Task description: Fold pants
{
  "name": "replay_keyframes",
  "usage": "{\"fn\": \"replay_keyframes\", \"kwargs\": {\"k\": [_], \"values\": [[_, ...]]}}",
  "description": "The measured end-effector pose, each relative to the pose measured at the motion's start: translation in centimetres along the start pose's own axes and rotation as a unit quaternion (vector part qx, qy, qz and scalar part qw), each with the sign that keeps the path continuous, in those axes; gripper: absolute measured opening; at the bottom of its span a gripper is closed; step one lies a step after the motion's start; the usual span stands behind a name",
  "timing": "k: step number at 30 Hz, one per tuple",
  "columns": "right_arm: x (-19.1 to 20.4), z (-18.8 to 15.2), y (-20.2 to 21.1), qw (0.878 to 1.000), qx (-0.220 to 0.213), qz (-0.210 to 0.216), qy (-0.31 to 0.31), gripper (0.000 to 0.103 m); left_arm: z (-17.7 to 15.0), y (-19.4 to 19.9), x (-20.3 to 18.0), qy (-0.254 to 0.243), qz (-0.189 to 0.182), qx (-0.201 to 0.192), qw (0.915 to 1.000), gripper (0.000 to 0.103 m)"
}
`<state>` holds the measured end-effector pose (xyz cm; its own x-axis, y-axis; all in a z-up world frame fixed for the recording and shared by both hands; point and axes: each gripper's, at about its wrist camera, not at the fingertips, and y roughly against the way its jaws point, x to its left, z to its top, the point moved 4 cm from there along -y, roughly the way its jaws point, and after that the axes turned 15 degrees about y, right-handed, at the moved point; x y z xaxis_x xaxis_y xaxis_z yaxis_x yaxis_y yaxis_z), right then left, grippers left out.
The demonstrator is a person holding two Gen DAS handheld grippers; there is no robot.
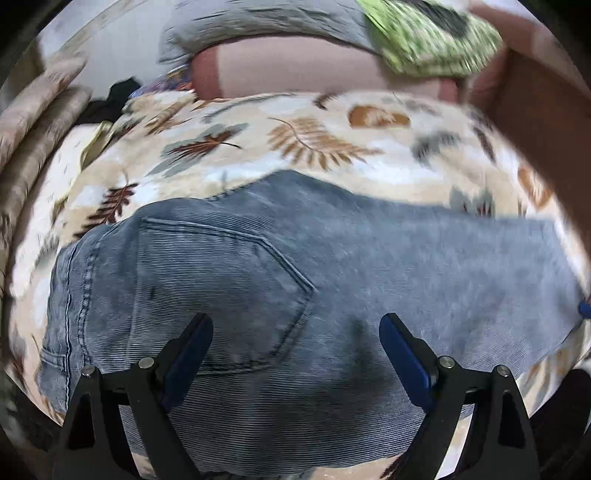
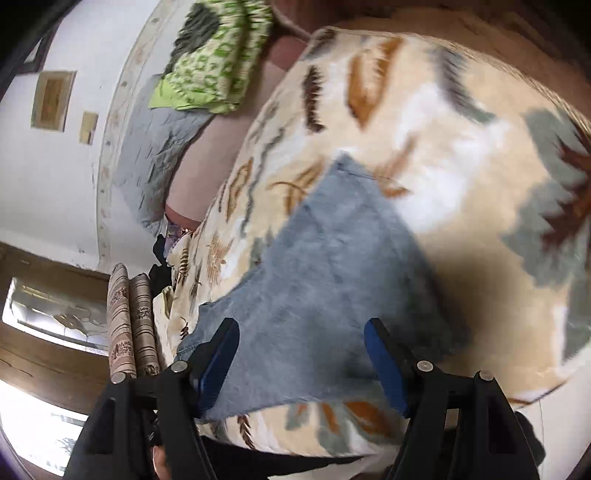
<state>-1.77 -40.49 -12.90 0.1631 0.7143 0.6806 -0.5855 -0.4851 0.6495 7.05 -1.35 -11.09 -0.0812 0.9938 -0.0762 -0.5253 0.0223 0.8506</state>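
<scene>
Grey-blue denim pants [image 1: 295,277] lie flat on a leaf-print blanket [image 1: 295,140], back pocket up, waist to the left and the leg running right. My left gripper [image 1: 295,332] is open just above the seat, beside the pocket, holding nothing. In the right wrist view the pants [image 2: 325,266] show as a folded leg end. My right gripper [image 2: 301,343] is open over that end, empty. Both views are motion-blurred.
A green patterned cloth [image 1: 432,37] and a grey quilt [image 1: 258,22] lie at the bed's far side on a pink sheet [image 1: 295,70]. Two striped rolls [image 2: 131,328] stand by the bed's edge. Dark clothes [image 1: 110,103] lie at the far left. A wooden bed frame [image 1: 535,122] is on the right.
</scene>
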Motion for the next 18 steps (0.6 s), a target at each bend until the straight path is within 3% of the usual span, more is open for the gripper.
{"fn": "replay_keyframes", "kwargs": {"k": [2, 4, 5, 8, 10, 11, 12, 15, 18], "values": [[-0.9, -0.3, 0.7, 0.999, -0.017, 0.021, -0.036, 0.072, -1.4, -2.3, -0.6, -0.041, 0.032, 0.046, 0.9976, 0.092], [1.3, 0.1, 1.1, 0.999, -0.019, -0.019, 0.018, 0.073, -1.4, -1.5, -0.1, -0.035, 0.029, 0.025, 0.9987, 0.093], [2.4, 0.2, 1.5, 0.999, -0.026, -0.015, 0.037, 0.073, -1.2, -1.1, 0.2, -0.025, 0.032, 0.031, 0.9987, 0.093], [3.7, 0.4, 1.4, 0.998, -0.039, 0.035, 0.045, 0.078, -0.2, 0.5, 1.1, 0.007, 0.005, -0.005, 0.9999, 0.093], [1.0, 0.1, -0.8, 0.999, -0.008, -0.035, 0.023, 0.083, -0.3, -0.6, 1.8, 0.009, 0.032, 0.008, 0.9994, 0.094], [0.0, -0.2, -1.3, 0.999, -0.003, -0.033, -0.004, 0.077, -0.8, -1.9, 2.3, 0.006, 0.050, 0.037, 0.9980, 0.093], [0.6, 0.1, -0.5, 0.999, -0.022, -0.038, -0.009, 0.077, -1.0, -2.3, 2.7, 0.005, 0.041, 0.041, 0.9983, 0.094], [4.6, 1.3, 1.1, 0.993, -0.042, -0.084, 0.067, 0.077, -0.7, -0.1, 3.3, 0.020, 0.036, 0.005, 0.9991, 0.094], [10.7, 2.4, -0.9, 0.990, -0.011, -0.027, 0.136, 0.079, 0.1, 1.8, 3.9, 0.032, 0.021, -0.041, 0.9984, 0.094]]}}
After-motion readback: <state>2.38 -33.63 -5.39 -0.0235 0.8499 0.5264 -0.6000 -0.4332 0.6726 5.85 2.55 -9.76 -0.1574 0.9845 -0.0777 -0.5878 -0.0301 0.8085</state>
